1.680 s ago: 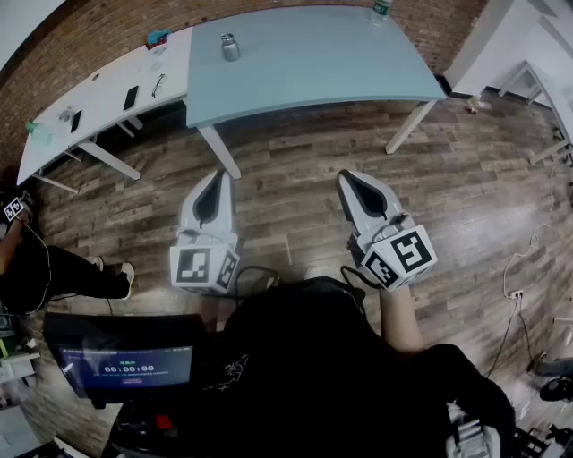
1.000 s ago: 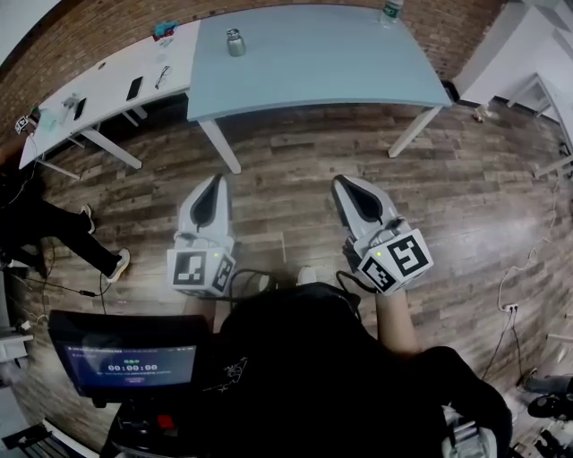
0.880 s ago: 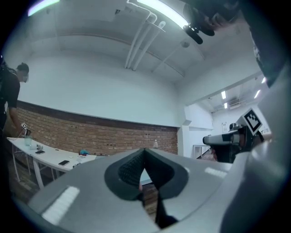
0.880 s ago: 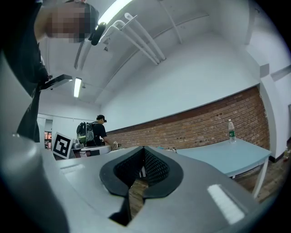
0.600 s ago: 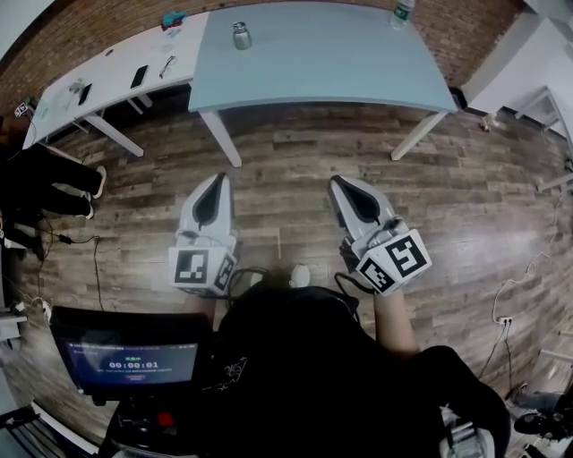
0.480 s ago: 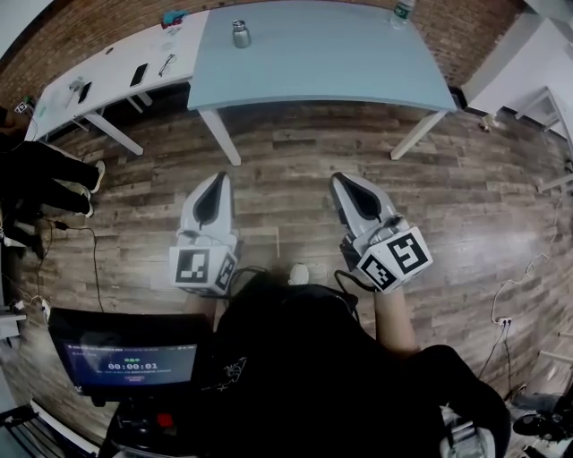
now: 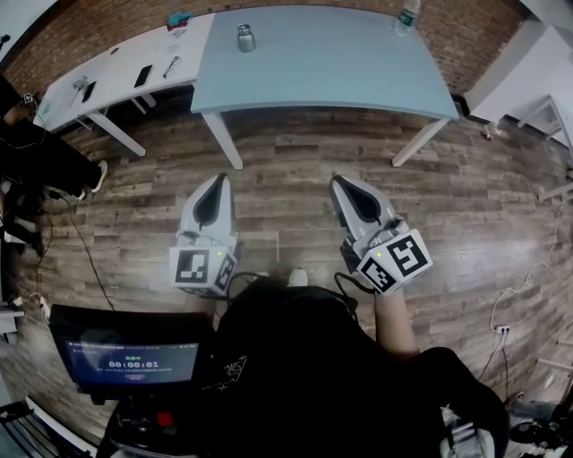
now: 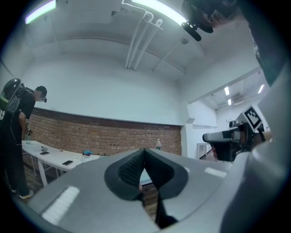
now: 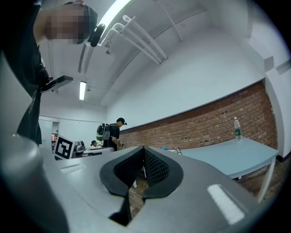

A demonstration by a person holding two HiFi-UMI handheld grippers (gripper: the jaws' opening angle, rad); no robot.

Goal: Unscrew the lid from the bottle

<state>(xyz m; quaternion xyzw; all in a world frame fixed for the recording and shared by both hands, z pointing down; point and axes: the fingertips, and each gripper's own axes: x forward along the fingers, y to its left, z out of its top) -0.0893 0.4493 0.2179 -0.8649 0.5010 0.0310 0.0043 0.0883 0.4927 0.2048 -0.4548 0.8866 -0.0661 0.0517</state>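
Approach step; unscrewing not yet begun. Left claw point(image 7: 218, 179) and right claw point(image 7: 340, 183) both clenched, empty, mid-frame over floor point(image 7: 282, 179). Metal bottle point(image 7: 245, 38) on desk point(image 7: 340, 72), upper left; plastic bottle point(image 7: 407, 16) upper right. Next, probably: close in, open claws.

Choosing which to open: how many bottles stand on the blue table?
2. A small metal bottle stands near the far left corner of the table; a clear plastic bottle at its far right edge. None looks hidden.
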